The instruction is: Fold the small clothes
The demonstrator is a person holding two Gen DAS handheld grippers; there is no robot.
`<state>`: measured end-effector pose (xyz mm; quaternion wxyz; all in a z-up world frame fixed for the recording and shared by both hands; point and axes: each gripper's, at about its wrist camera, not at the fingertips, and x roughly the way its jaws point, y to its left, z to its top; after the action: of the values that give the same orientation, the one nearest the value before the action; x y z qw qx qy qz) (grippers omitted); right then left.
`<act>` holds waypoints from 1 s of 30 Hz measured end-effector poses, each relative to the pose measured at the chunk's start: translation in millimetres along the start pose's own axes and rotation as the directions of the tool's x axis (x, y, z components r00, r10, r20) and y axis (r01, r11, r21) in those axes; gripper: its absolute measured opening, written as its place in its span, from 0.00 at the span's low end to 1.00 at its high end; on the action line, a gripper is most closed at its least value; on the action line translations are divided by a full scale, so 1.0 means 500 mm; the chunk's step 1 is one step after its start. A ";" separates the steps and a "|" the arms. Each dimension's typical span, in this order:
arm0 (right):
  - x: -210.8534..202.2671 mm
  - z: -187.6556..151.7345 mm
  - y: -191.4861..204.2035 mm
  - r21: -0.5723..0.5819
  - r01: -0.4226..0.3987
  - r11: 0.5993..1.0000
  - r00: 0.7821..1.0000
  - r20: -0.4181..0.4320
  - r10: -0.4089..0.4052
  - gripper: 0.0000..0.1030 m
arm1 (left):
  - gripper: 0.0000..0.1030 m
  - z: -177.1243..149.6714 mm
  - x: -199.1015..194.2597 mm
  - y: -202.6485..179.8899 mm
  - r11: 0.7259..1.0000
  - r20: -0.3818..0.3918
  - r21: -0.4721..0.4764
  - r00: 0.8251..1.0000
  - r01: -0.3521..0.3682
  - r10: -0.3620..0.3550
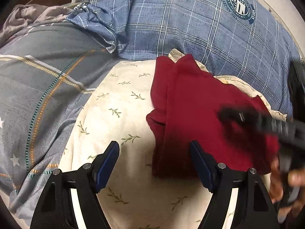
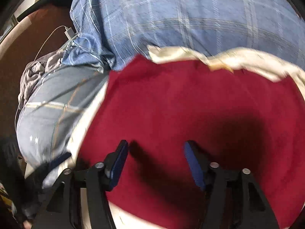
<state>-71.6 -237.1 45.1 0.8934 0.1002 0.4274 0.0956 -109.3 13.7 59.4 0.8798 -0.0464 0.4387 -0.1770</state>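
Partly folded red garment at 1 o'clock on bed sheet, more folds likely left; left gripper and right gripper jaws wide apart, holding nothing.

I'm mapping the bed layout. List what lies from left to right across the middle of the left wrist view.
Grey striped quilt with stars → cream leaf-print sheet → red garment → right gripper, blurred, over the garment's right part.
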 end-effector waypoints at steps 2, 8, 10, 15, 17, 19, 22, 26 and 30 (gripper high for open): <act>0.021 0.026 0.022 -0.017 0.005 1.000 1.000 -0.017 -0.005 0.69 | 0.73 0.006 0.006 0.006 1.000 -0.009 -0.012 1.000 0.008 -0.008; 0.111 0.091 0.116 -0.109 -0.016 0.994 0.996 -0.094 0.005 0.68 | 0.73 0.020 0.029 0.025 0.998 -0.037 -0.062 0.999 0.031 -0.033; 0.142 0.108 0.134 -0.111 -0.012 0.994 0.993 -0.115 -0.001 0.71 | 0.73 0.022 0.036 0.026 0.997 -0.046 -0.065 0.998 0.034 -0.037; 0.197 0.127 0.158 -0.146 0.050 0.988 0.989 -0.132 -0.069 0.77 | 0.75 0.026 0.051 0.030 0.997 -0.060 -0.075 0.997 0.036 -0.041; 0.211 0.122 0.170 -0.193 0.084 0.978 0.986 -0.125 -0.109 0.77 | 0.76 0.031 0.057 0.032 0.995 -0.062 -0.090 0.997 0.041 -0.047; 0.221 0.113 0.186 -0.274 0.113 0.955 0.983 -0.111 -0.148 0.77 | 0.76 0.035 0.063 0.030 0.995 -0.064 -0.094 0.997 0.040 -0.046; 0.218 0.105 0.182 -0.309 0.142 0.940 0.983 -0.070 -0.172 0.50 | 0.77 0.039 0.073 0.026 0.995 -0.067 -0.091 0.997 0.038 -0.044; 0.180 0.122 0.125 -0.201 0.024 0.979 0.997 -0.070 -0.039 0.19 | 0.78 0.044 0.083 0.028 0.995 -0.073 -0.094 0.996 0.040 -0.047; 0.130 0.127 0.083 -0.110 -0.064 0.992 0.998 0.000 0.064 0.15 | 0.80 0.056 0.098 0.026 0.992 -0.070 -0.115 0.996 0.054 -0.063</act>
<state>14.9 -186.9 46.6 0.8948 0.0645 0.4165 0.1475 -56.6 6.6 36.5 0.8533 -0.1024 0.4787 -0.1792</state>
